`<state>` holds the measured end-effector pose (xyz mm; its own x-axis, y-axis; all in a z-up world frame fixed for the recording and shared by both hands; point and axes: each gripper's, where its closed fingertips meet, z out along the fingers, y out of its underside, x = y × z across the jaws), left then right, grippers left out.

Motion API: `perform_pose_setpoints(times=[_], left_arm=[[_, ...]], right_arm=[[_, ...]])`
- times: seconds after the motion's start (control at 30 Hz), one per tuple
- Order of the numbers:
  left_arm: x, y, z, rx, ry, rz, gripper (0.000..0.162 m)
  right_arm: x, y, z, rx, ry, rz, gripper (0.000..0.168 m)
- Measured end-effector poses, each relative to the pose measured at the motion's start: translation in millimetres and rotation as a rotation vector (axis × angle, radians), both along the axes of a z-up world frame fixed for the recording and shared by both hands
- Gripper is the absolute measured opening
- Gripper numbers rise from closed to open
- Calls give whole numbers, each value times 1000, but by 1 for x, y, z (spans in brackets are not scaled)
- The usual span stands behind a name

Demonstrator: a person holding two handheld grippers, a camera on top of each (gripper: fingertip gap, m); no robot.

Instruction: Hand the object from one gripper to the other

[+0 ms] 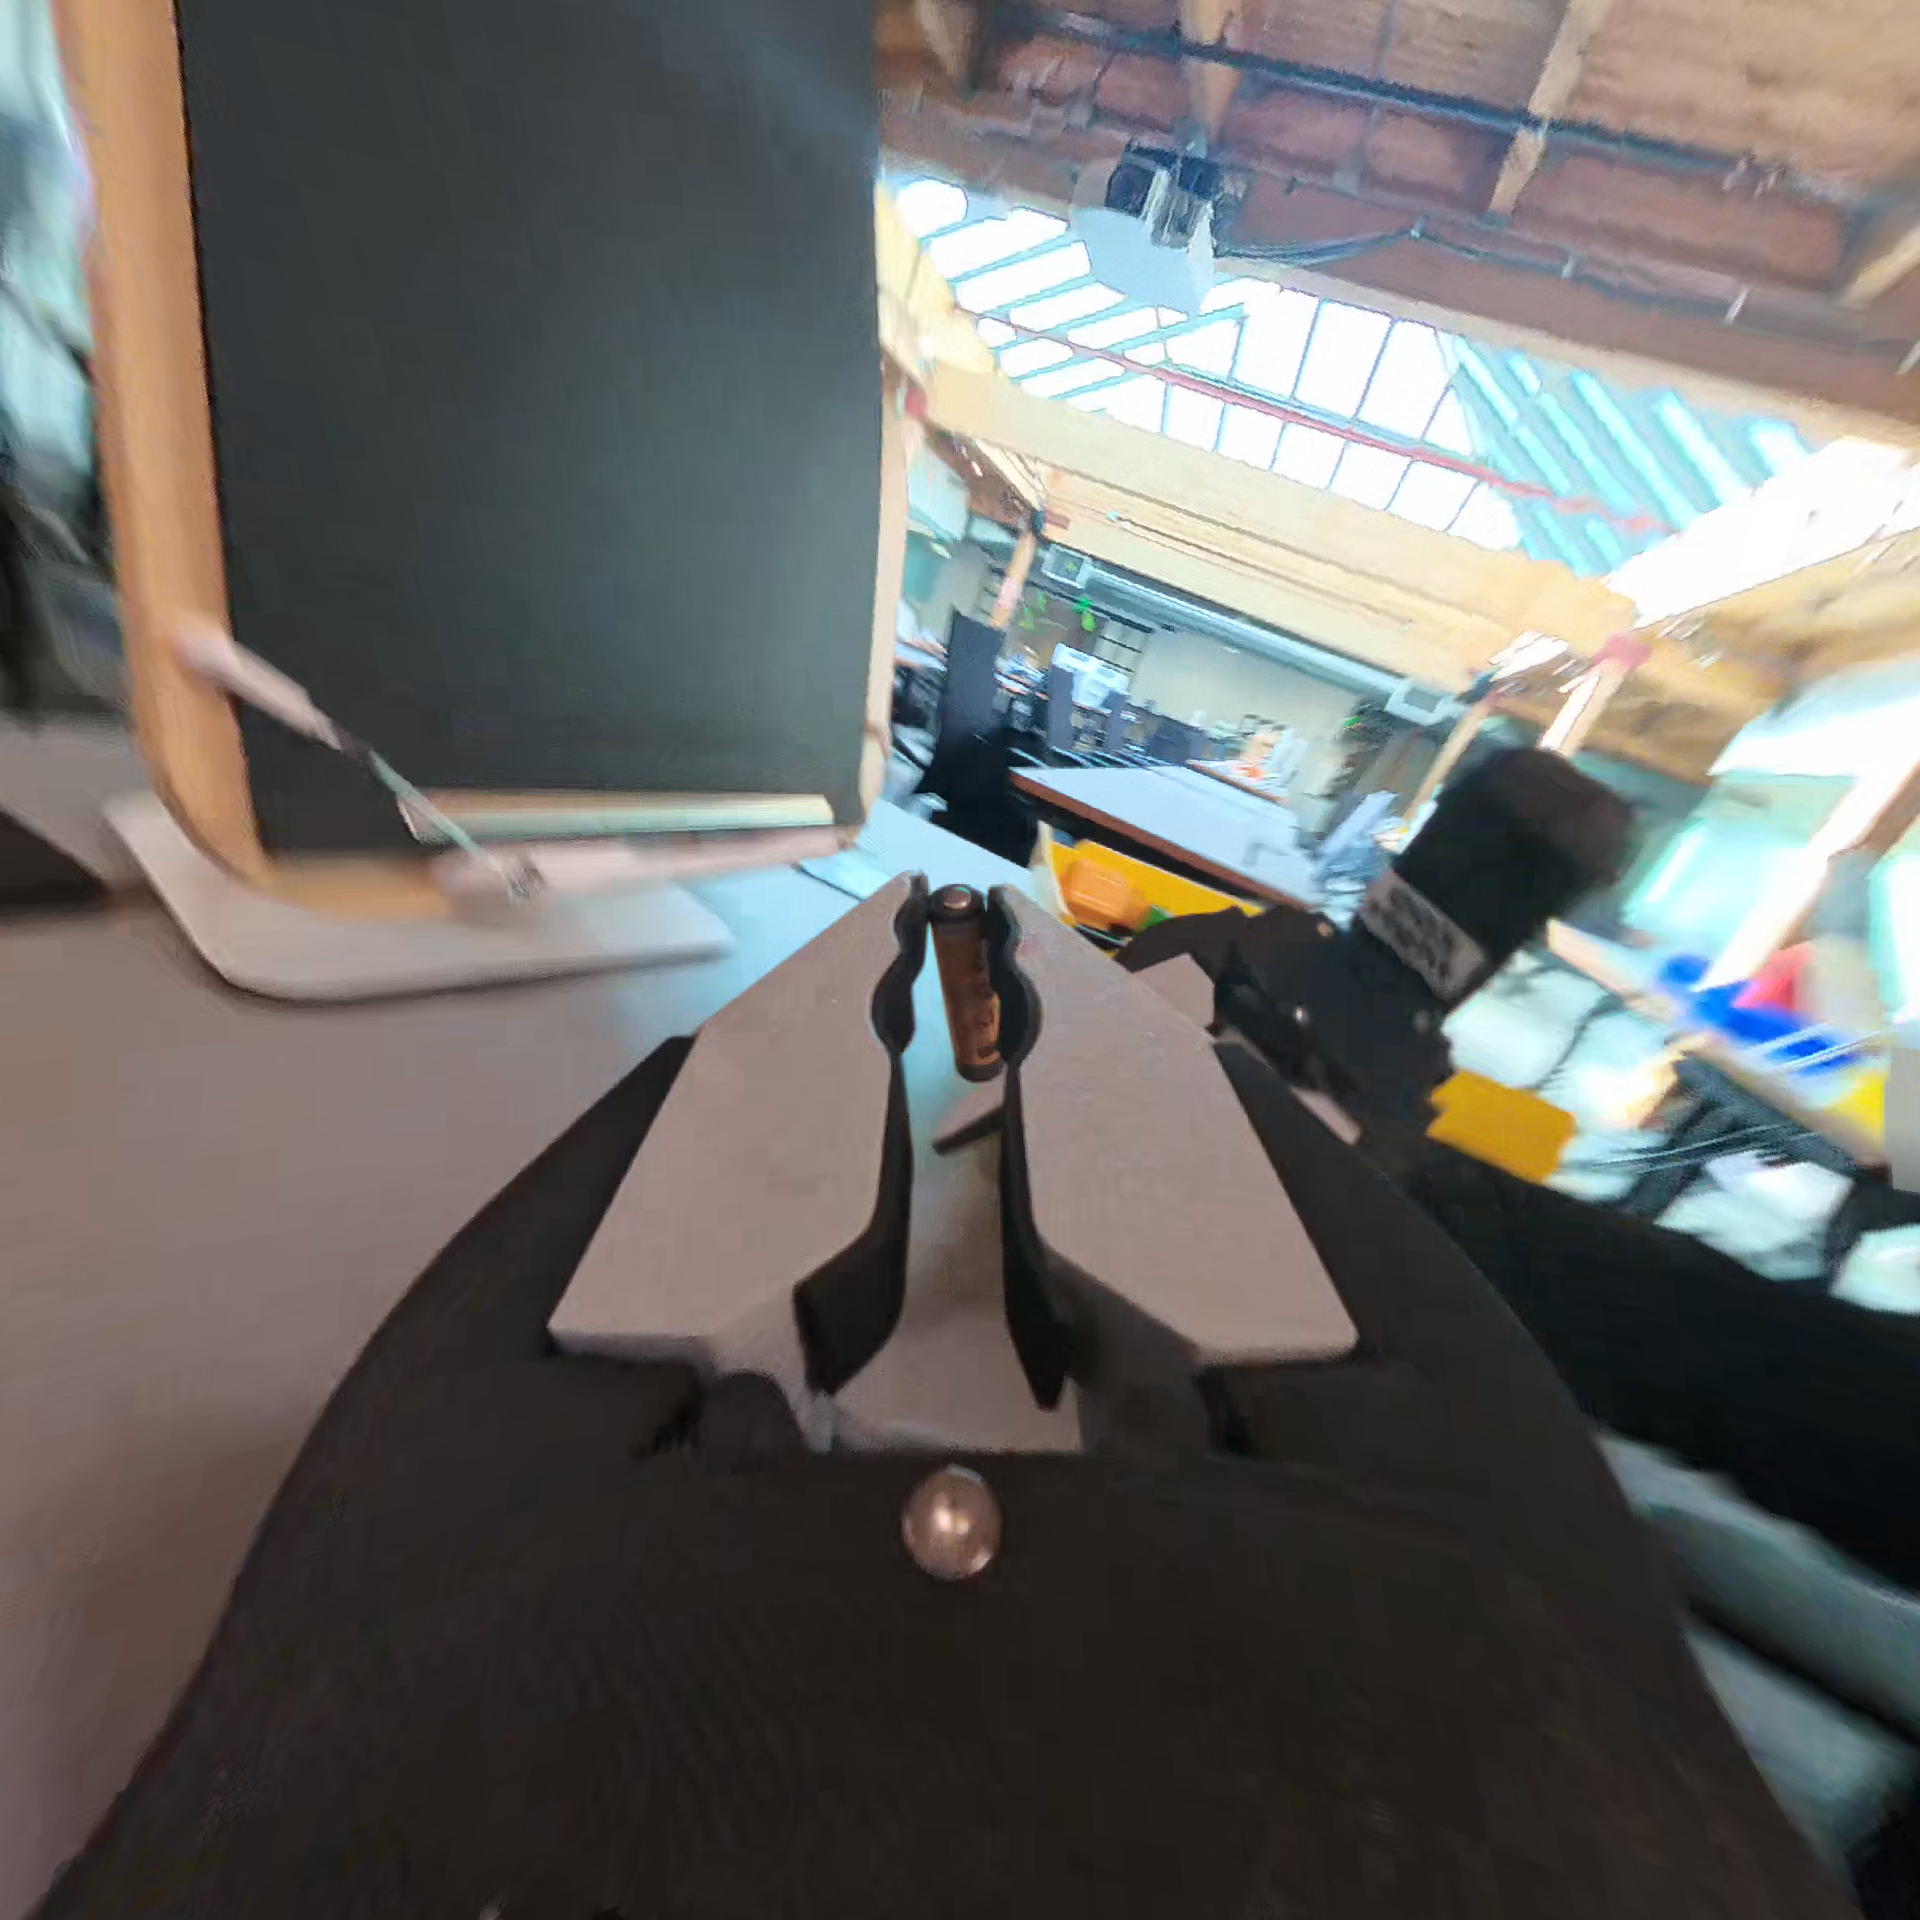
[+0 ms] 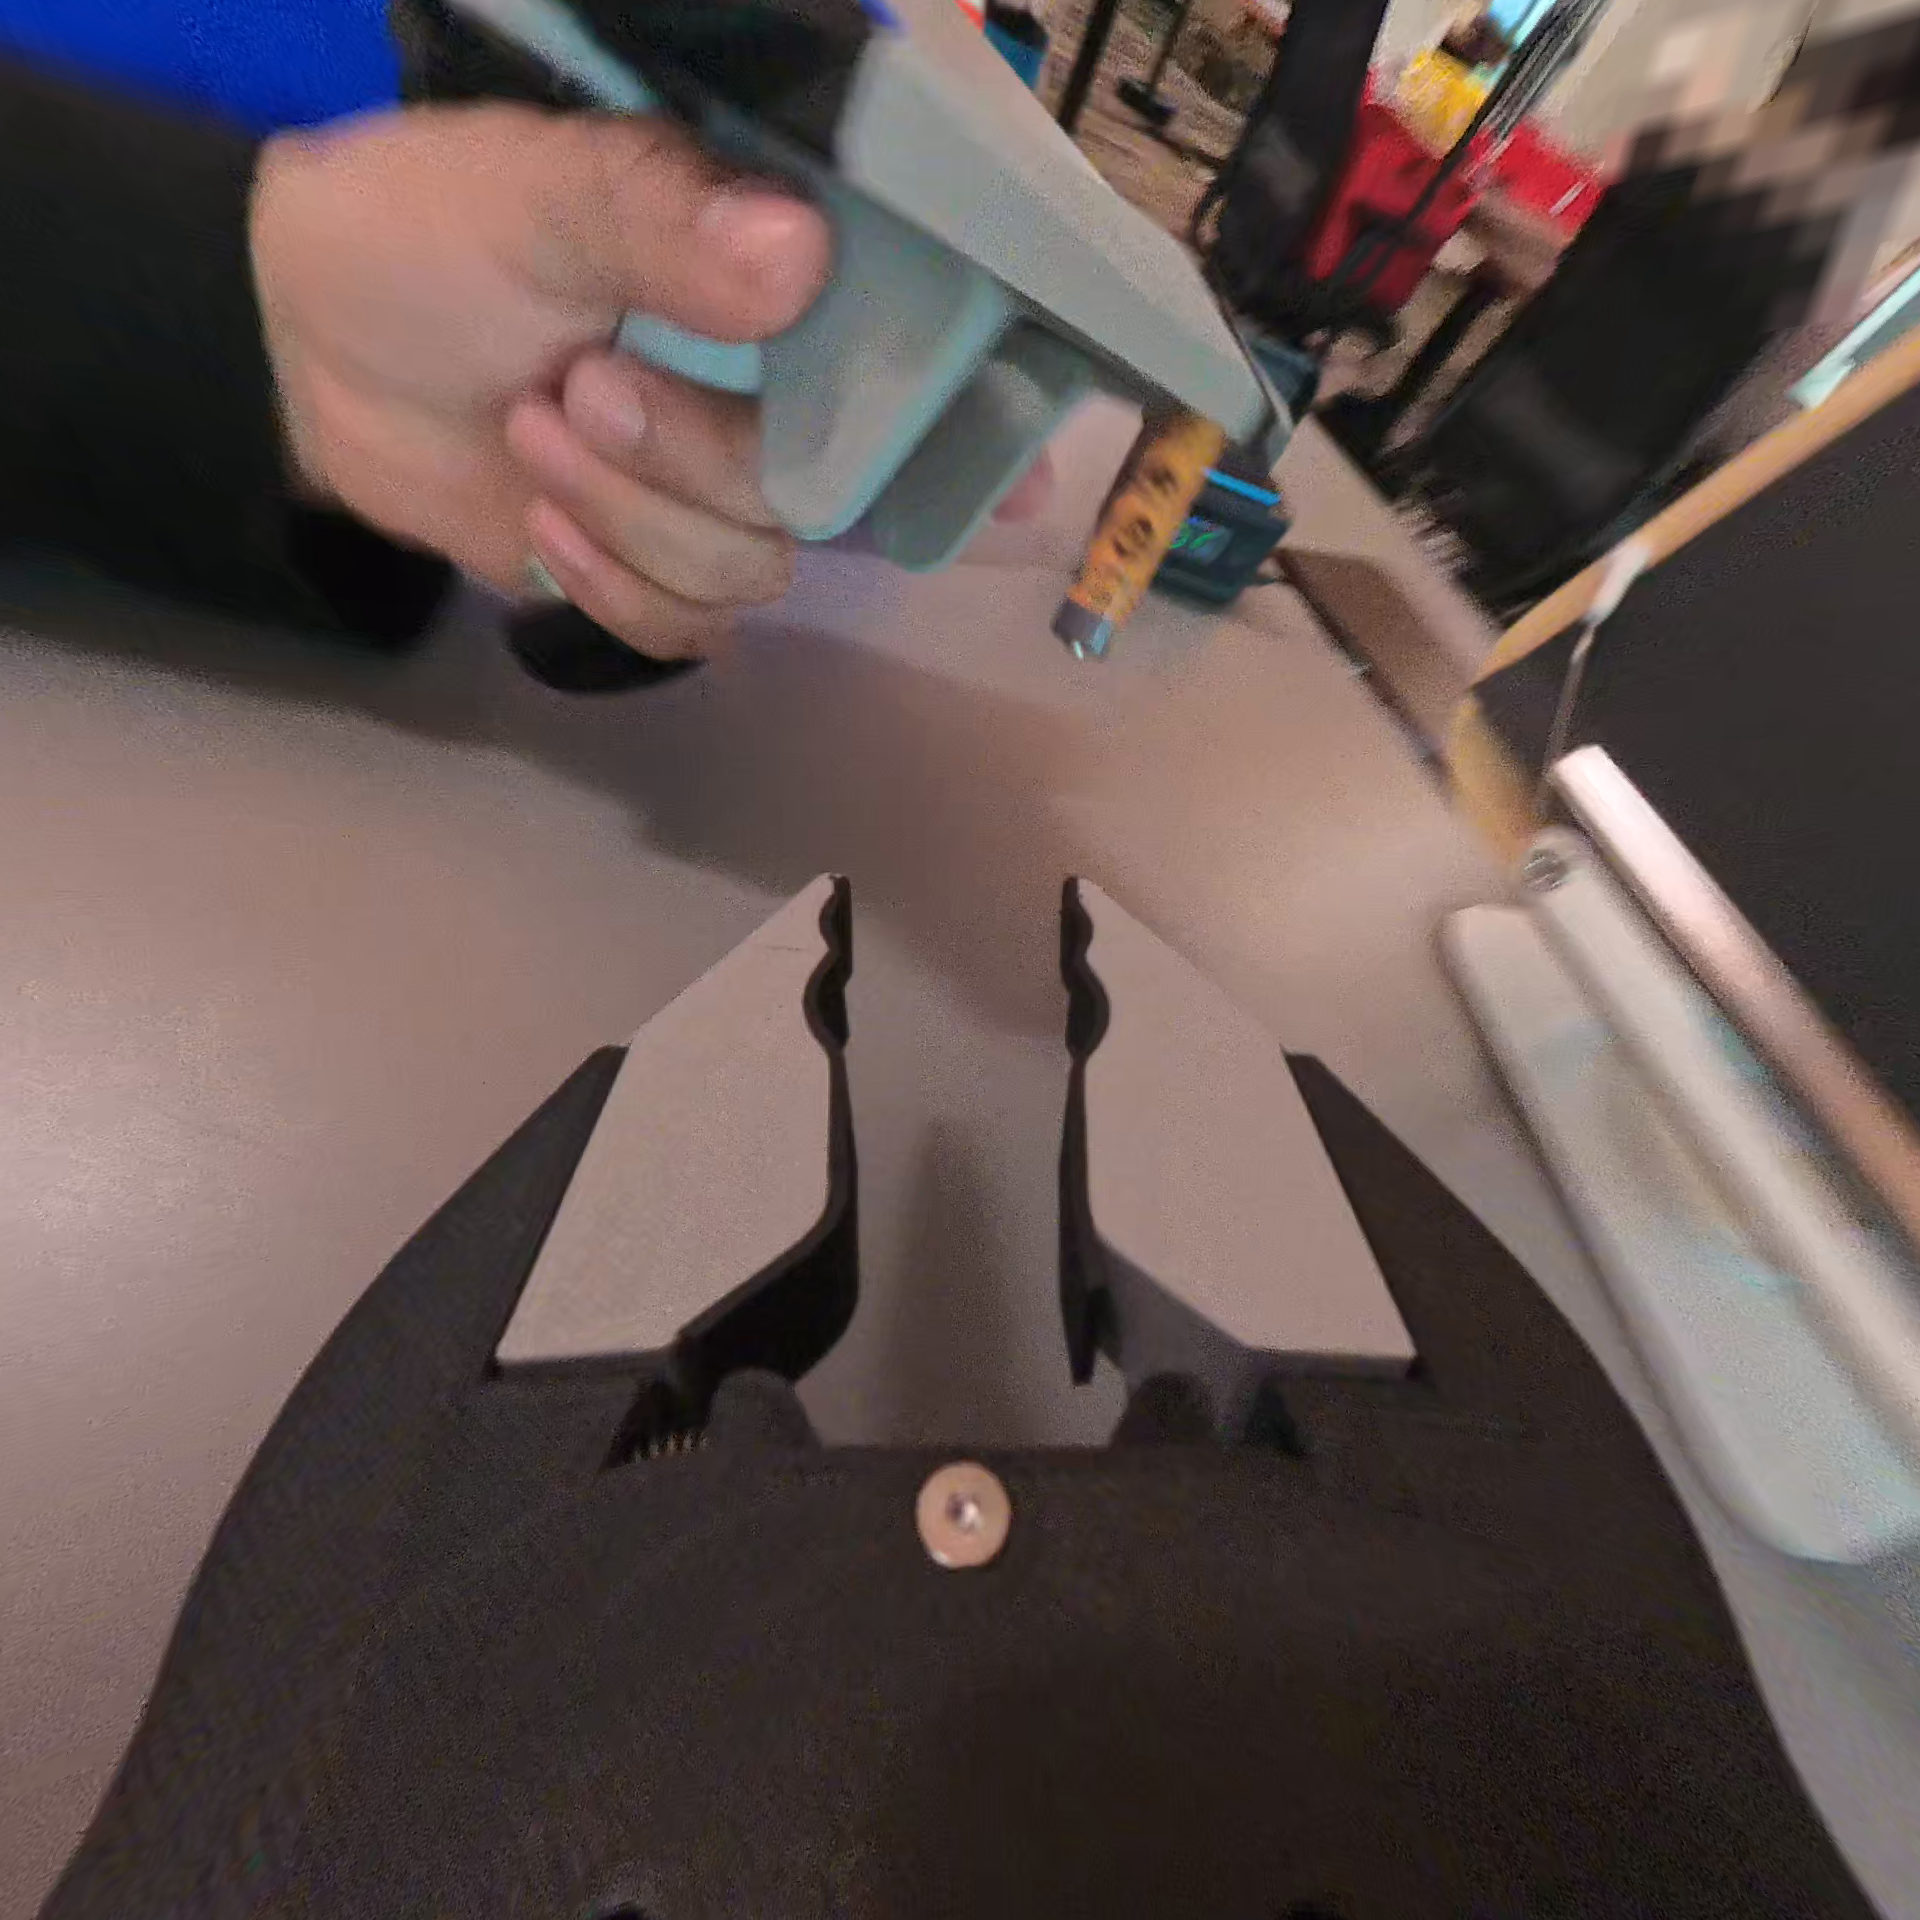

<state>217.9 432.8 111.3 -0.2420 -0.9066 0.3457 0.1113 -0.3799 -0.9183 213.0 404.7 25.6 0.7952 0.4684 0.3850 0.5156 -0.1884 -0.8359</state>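
A small battery (image 1: 963,987), black and copper coloured, stands upright between the fingertips of my left gripper (image 1: 958,935), which is shut on it above the grey table. In the right wrist view the same battery (image 2: 1138,530) hangs down from the left gripper (image 2: 1226,416), held by a person's hand (image 2: 520,353) at the upper left. My right gripper (image 2: 956,904) is open and empty, low over the table, nearer the camera than the battery and apart from it. The right gripper also shows blurred at the right of the left wrist view (image 1: 1299,997).
A dark panel (image 1: 520,416) with a wooden frame stands on a white base (image 1: 416,935) at the back of the grey table (image 2: 312,935). The same base (image 2: 1662,1195) lies along the right of the right wrist view. A small dark device (image 2: 1221,545) sits beyond the battery.
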Motion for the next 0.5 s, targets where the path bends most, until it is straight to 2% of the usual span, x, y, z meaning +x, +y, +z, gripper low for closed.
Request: perform_pose_setpoints(times=[0.1, 0.2, 0.3, 0.4, 0.5], left_arm=[[-16, -16, 22, 529, -165, 183, 8], [-20, -43, 16, 1045, -197, 321, 8], [-20, -76, 5, 1415, -259, 407, 9], [-20, -99, 4, 1582, -350, 462, 9], [-22, -108, 8, 1568, -398, 464, 9]], right_arm=[[-5, -5, 10, -187, 435, 70, 40], [-10, -16, 43, -276, 842, 211, 47], [-7, -24, 67, -334, 1094, 293, 46], [-16, -35, 76, -418, 1214, 393, 47], [-25, -42, 78, -462, 1250, 480, 48]])
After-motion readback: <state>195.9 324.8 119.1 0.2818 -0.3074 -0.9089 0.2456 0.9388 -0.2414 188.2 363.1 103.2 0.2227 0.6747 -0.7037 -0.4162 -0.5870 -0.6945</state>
